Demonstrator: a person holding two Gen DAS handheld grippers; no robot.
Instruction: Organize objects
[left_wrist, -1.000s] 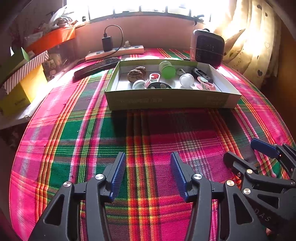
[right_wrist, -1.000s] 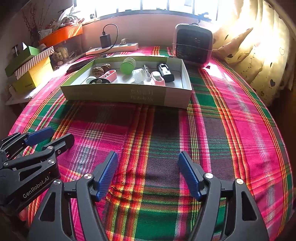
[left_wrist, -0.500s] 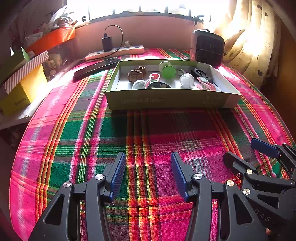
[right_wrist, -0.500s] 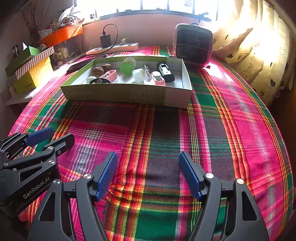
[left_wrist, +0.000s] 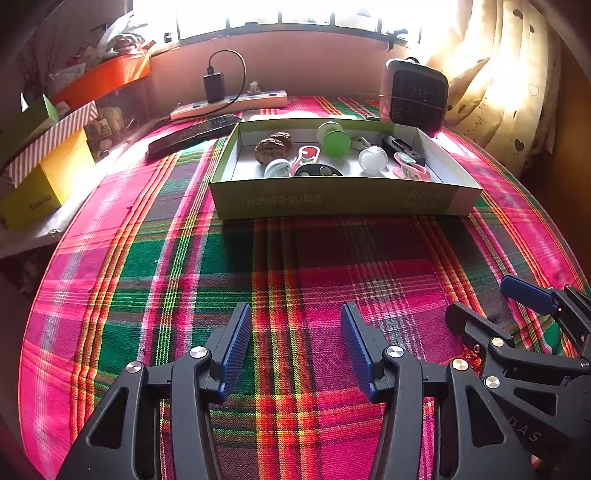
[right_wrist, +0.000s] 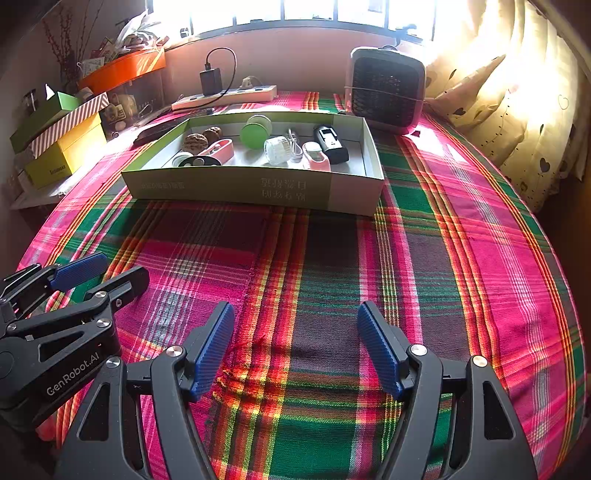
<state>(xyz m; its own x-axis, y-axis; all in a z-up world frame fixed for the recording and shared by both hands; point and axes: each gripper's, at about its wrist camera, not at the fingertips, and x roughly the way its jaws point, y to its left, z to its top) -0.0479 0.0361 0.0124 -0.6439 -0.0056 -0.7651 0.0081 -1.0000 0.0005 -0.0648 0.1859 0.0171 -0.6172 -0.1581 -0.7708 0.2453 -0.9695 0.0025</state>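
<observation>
1. The left gripper (left_wrist: 295, 347), black with ribbed blue pads, stands released and holds nothing; only the pink-and-green plaid cloth (left_wrist: 155, 266) shows between its jaws.
2. The right gripper (right_wrist: 295, 347), of the same make, is likewise spread and empty, side by side with the left one at the near edge of the table.
3. The shallow green-and-white cardboard box (right_wrist: 236, 184) lies far ahead of both grippers, well apart from them, its long axis running left to right.
4. In the box lie two brown walnuts (left_wrist: 271, 149), a round green lidded pot (left_wrist: 334, 140), a clear faceted jar (right_wrist: 277, 149), a black rectangular gadget (right_wrist: 330, 144) and small pink items.
5. My judgement: the box sits about centred, so either hand could reach forward; the black gadget lies nearer the right.
6. The left gripper's body reads "GenRobot.AI"; the box's near wall carries printing I cannot read.
</observation>
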